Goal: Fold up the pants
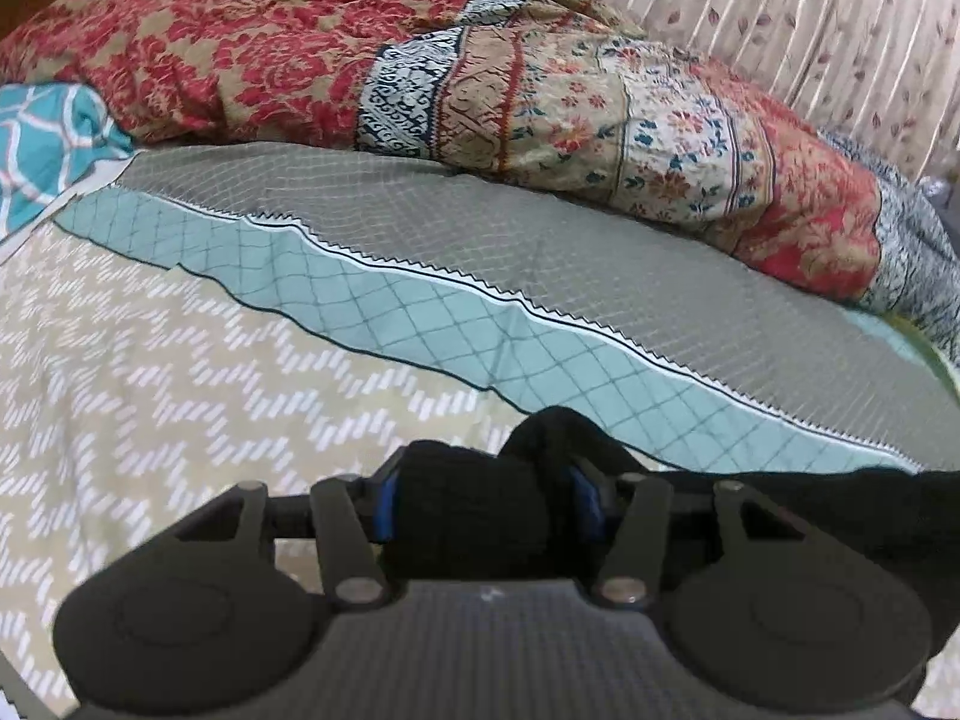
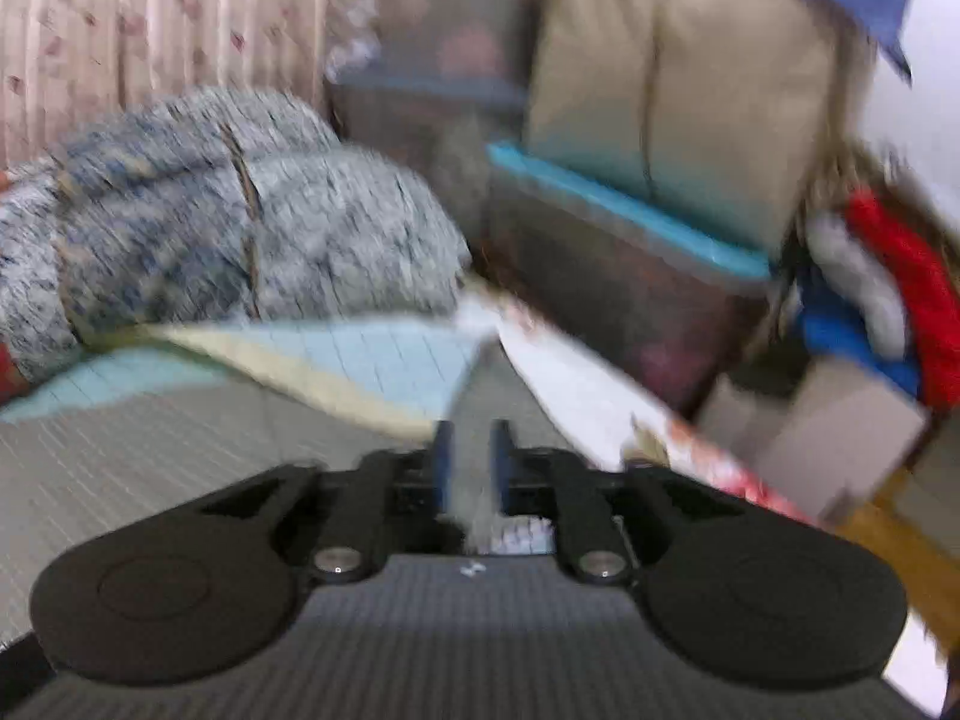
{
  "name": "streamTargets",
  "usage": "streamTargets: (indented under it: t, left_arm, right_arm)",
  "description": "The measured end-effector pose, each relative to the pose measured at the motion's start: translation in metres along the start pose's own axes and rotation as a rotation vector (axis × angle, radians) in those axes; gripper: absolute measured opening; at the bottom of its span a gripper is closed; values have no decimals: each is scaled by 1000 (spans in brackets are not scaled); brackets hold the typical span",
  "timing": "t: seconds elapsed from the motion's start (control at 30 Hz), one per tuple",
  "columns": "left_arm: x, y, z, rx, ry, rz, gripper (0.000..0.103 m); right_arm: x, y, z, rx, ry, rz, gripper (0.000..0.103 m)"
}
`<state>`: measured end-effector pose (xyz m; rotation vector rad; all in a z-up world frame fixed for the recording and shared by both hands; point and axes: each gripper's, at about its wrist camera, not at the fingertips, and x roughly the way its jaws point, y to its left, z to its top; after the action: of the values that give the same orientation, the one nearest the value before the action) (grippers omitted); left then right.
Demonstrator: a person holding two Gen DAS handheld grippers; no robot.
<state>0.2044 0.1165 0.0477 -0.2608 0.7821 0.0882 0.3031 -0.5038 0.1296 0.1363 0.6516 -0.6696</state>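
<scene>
Black pants run in from the lower right of the left wrist view and bunch between the blue pads of my left gripper, which is shut on the cloth just above the bedspread. Most of the garment is hidden below the gripper body. The right wrist view is blurred. My right gripper hovers over the grey part of the bedspread near the bed's corner. Its jaws stand a narrow gap apart, and only sheet shows through the gap. No pants appear in that view.
A crumpled red floral quilt lies along the far side of the bed, with a teal cloth at left and a curtain behind. Beyond the bed edge are a grey-blue blanket, a blue-lidded storage box and cushions.
</scene>
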Motion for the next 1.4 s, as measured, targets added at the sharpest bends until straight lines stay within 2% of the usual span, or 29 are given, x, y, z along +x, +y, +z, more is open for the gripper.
streamTargets:
  t: [0.07, 0.13, 0.17, 0.27, 0.33, 0.4, 0.47, 0.53, 0.57, 0.6, 0.63, 0.67, 0.7, 0.73, 0.8, 0.87, 0.93, 0.97, 1.03, 1.07, 1.1, 1.13, 1.2, 1.27, 1.4]
  left_arm:
    - [1, -2, -2, 20, 7, 21, 59]
    - [-1, 2, -2, 18, 29, 38, 78]
    - [-3, 6, -3, 11, 35, 33, 79]
    - [-21, 19, -8, 17, 44, 1, 83]
    - [-35, 26, -14, 32, 42, -4, 92]
    - [-51, 35, -24, 51, 51, -17, 92]
    - [-64, 40, -34, 63, 75, -26, 92]
    - [-74, 43, -43, 77, 97, -27, 92]
    - [-80, 44, -47, 83, 101, -30, 93]
    - [-86, 45, -50, 88, 102, -31, 95]
    - [-92, 47, -54, 92, 101, -29, 97]
    - [-96, 48, -56, 95, 102, -25, 98]
    - [-99, 49, -58, 97, 106, -21, 98]
    - [-102, 51, -59, 97, 109, -11, 98]
    - [-107, 55, -59, 87, 111, 6, 98]
    - [-113, 61, -59, 70, 107, 6, 98]
    - [-114, 64, -59, 59, 107, 10, 98]
    - [-114, 65, -59, 57, 108, 12, 98]
    - [-112, 65, -59, 56, 113, 16, 98]
    - [-112, 64, -59, 56, 111, 16, 98]
    - [-111, 64, -56, 57, 106, 16, 98]
    - [-111, 63, -54, 60, 99, 17, 98]
    - [-110, 61, -45, 78, 79, 29, 98]
    - [-105, 56, -32, 117, 58, 48, 98]
    - [-79, 25, -6, 309, 3, 120, 98]
  right_arm:
    - [10, -13, -13, 47, 23, 44, 48]
    - [14, -25, -24, 83, 40, 62, 48]
    - [10, -31, -31, 110, 47, 90, 48]
    - [-5, -58, -52, 185, 84, 264, 48]
    - [-15, -67, -70, 186, 120, 407, 55]
    - [-20, -77, -87, 173, 175, 525, 73]
    - [-22, -81, -104, 144, 225, 580, 73]
    - [-21, -78, -119, 116, 268, 587, 71]
    - [-19, -75, -122, 120, 279, 607, 60]
    - [-25, -78, -132, 127, 292, 635, 39]
    - [-30, -74, -139, 121, 309, 651, 30]
    - [-25, -65, -139, 92, 326, 646, 20]
    - [-31, -58, -142, 57, 325, 627, 5]
    - [-28, -52, -136, 30, 299, 600, 5]
    - [-45, -59, -125, 62, 206, 553, 5]
    - [-52, -91, -101, 187, 62, 470, 5]
    - [-53, -134, -88, 348, -21, 311, 5]
    - [-48, -150, -86, 403, -26, 230, 6]
    - [-29, -173, -86, 492, 0, 74, 13]
    - [-22, -183, -89, 513, 26, 18, 27]
    - [-15, -189, -90, 515, 57, 11, 53]
    - [-11, -191, -92, 511, 65, 13, 57]
    - [-10, -190, -82, 506, 5, -6, 57]
    - [-12, -184, -73, 512, -28, 12, 57]
    - [-2, -140, -24, 454, -53, 200, 57]
